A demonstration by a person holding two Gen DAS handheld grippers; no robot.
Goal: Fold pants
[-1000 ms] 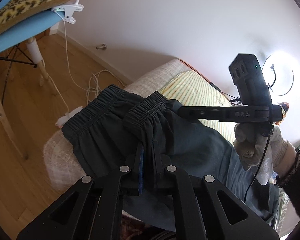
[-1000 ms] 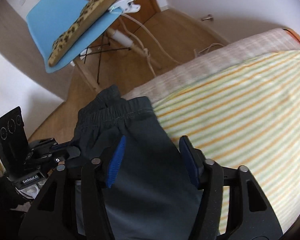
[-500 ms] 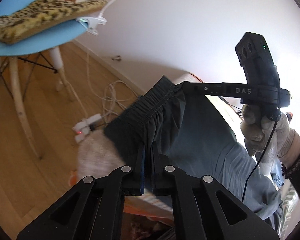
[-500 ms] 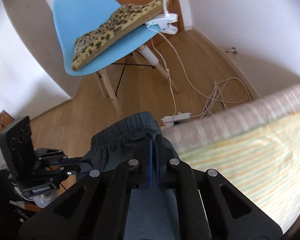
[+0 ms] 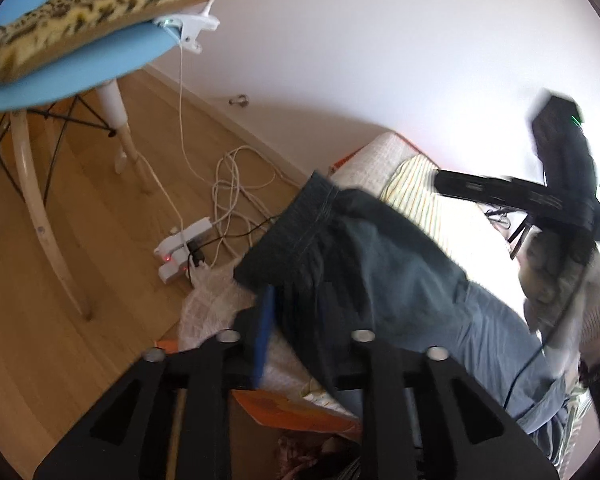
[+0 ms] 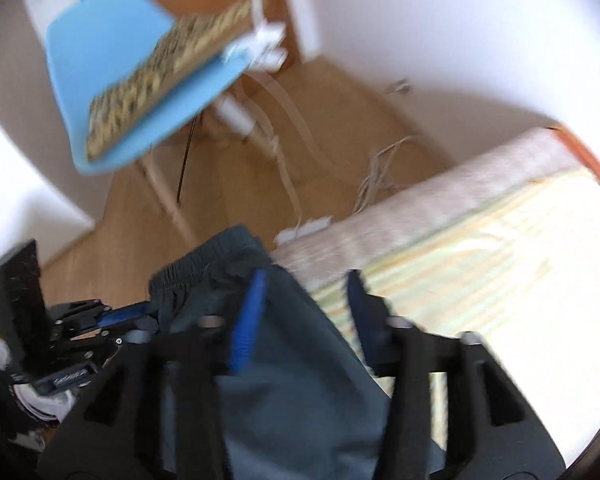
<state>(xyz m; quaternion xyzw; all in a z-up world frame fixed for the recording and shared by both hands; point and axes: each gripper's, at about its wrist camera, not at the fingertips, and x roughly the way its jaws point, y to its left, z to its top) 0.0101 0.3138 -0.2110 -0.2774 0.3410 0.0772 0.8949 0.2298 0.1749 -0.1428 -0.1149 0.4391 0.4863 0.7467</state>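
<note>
Letting go is what has just happened: both grippers were clamped on the elastic waistband half a second ago, and their jaws have just been opening. The dark pants now lie draped over the near corner of the striped bed, waistband hanging just past the edge above the wooden floor. By my reading, the waist end has been laid down and this fold is finished.

In its own view, the left gripper stands part open; cloth sits between its fingers, the blue pad apart from it, so it looks released. Over on the right, the right gripper gapes wider above the fabric, its pads clear of the cloth, holding nothing.
</note>
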